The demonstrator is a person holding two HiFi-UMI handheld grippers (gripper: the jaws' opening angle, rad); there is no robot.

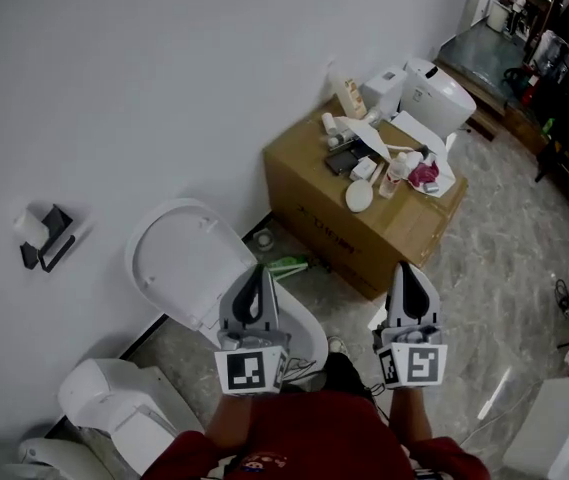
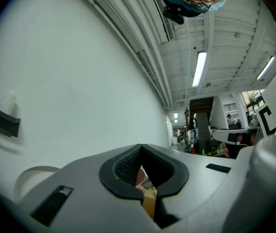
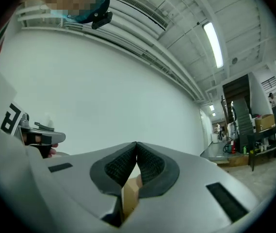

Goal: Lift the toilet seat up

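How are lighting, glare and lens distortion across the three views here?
Head view: soft, even light, sharp, hardly any shadow round the brown cardboard box. Left gripper view: strong fisheye bending, black corners, the long ceiling strip light blown out. Right gripper view: same bending and dark corners; the plain white wall evenly lit.

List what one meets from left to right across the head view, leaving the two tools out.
black wall holder → toilet lid → cardboard box
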